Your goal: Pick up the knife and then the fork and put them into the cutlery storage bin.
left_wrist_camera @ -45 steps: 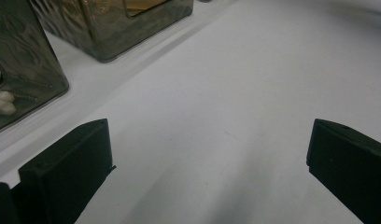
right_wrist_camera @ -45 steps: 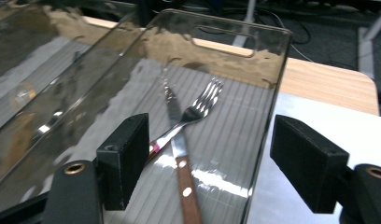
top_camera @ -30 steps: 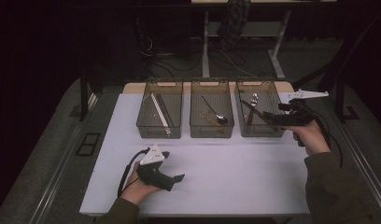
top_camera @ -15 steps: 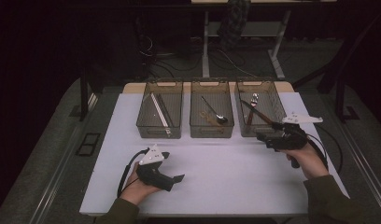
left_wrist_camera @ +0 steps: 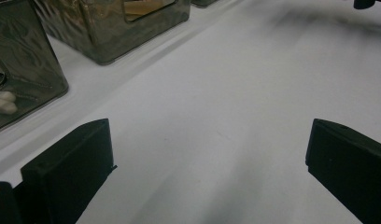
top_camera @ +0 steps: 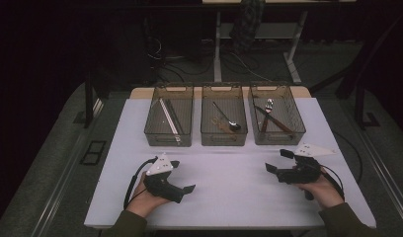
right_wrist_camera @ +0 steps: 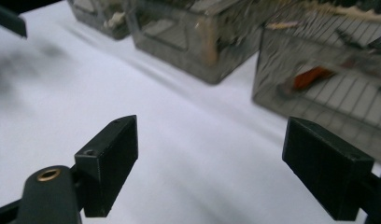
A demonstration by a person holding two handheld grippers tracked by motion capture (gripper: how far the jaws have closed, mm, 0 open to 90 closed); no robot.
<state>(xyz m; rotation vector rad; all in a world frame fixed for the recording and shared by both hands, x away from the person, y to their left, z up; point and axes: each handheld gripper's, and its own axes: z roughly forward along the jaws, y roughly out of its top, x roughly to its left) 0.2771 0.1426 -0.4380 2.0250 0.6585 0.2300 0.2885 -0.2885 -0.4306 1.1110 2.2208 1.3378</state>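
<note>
Both grippers rest low over the white table (top_camera: 229, 182), each held in a hand near the front edge. In the high view my left gripper (top_camera: 182, 176) is at the front left, open, with nothing between its jaws. At the front right my right gripper (top_camera: 278, 160) is open too and points left toward the middle. The left gripper view has my left gripper (left_wrist_camera: 207, 172) with jaws wide apart over bare tabletop. The right gripper view shows my right gripper (right_wrist_camera: 212, 158) equally wide, facing the bins.
Three dark see-through bins stand in a row at the back. The left bin (top_camera: 162, 138) holds pale sticks (top_camera: 167, 116), the middle bin (top_camera: 223, 139) a spoon (top_camera: 226, 118), the right bin (top_camera: 277, 138) dark-handled cutlery (top_camera: 271, 116). Table legs and cables lie beyond.
My right gripper has come back from the right bin toward the table's front edge and sunk low. The left gripper has stayed put.
</note>
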